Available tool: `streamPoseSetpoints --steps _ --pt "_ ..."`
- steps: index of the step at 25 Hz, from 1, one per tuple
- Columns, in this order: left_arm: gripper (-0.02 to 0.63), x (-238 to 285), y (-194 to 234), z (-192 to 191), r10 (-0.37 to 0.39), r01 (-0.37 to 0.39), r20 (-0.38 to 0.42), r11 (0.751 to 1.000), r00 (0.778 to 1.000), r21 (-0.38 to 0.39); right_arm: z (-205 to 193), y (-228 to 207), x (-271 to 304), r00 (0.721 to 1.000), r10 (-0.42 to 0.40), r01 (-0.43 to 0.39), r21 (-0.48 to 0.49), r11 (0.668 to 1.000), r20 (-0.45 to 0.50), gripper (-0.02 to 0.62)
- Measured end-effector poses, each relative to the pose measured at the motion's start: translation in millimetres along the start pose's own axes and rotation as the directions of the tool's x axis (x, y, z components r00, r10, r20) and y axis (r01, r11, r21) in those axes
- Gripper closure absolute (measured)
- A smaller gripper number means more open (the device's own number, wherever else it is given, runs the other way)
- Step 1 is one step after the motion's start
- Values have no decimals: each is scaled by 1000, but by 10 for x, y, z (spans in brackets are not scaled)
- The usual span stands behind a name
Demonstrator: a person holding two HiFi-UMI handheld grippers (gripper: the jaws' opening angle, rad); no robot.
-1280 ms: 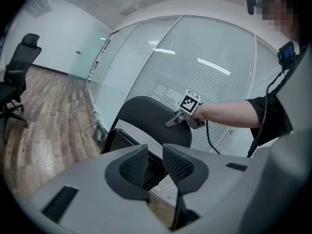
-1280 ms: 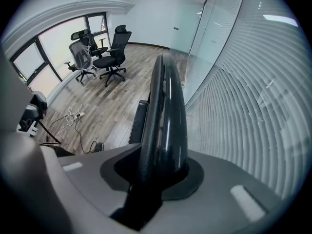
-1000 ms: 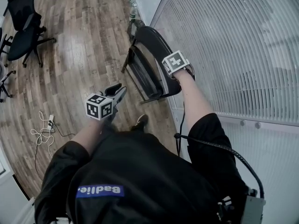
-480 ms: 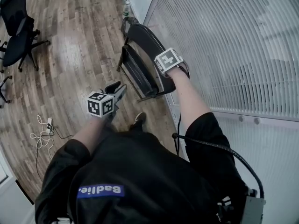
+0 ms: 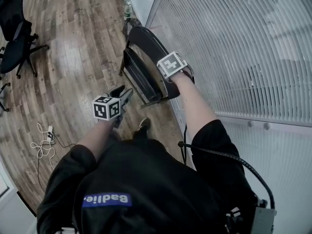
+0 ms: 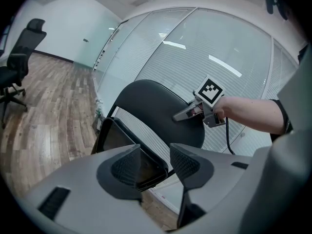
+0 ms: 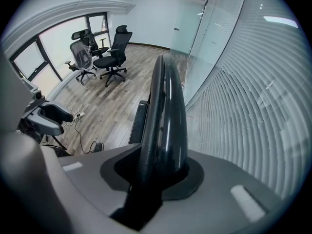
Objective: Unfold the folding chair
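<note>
The black folding chair leans folded against the blinds, its backrest (image 5: 146,40) above its seat (image 5: 139,79). My right gripper (image 5: 168,74) points steeply down and is shut on the backrest's top edge (image 7: 165,116), which fills the space between its jaws (image 7: 161,174). My left gripper (image 5: 124,90) hangs low in front of the seat. Its jaws (image 6: 155,162) have just been opening and stand apart. The seat's lower edge (image 6: 122,140) shows in the gap, a little beyond the tips, untouched. The left gripper view also shows the right gripper (image 6: 181,115) on the backrest (image 6: 151,101).
A glass wall with blinds (image 5: 234,48) runs along the right, close behind the chair. Office chairs (image 5: 17,33) stand at the far left on the wooden floor. A white cable with a power strip (image 5: 46,135) lies at the left. My shoe (image 5: 143,126) is near the chair's foot.
My left gripper has shifted a little down and closer to the seat, and its jaws stand wider. The right gripper has kept its hold on the backrest.
</note>
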State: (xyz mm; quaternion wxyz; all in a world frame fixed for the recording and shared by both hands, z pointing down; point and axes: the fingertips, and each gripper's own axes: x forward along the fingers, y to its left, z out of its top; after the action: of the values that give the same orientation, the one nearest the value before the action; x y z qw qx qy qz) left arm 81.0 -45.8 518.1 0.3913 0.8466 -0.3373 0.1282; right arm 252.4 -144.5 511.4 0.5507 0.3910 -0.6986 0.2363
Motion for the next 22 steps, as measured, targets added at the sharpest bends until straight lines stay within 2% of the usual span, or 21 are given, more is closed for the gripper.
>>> streamPoseSetpoints --steps 14,22 --pt "416 467 135 -190 5 -8 -39 998 999 -69 9 5 50 1000 12 -12 0 1000 6 495" --pt "411 701 268 -216 -5 0 -32 988 999 -157 34 -1 -8 1000 20 -20 3 1000 12 499"
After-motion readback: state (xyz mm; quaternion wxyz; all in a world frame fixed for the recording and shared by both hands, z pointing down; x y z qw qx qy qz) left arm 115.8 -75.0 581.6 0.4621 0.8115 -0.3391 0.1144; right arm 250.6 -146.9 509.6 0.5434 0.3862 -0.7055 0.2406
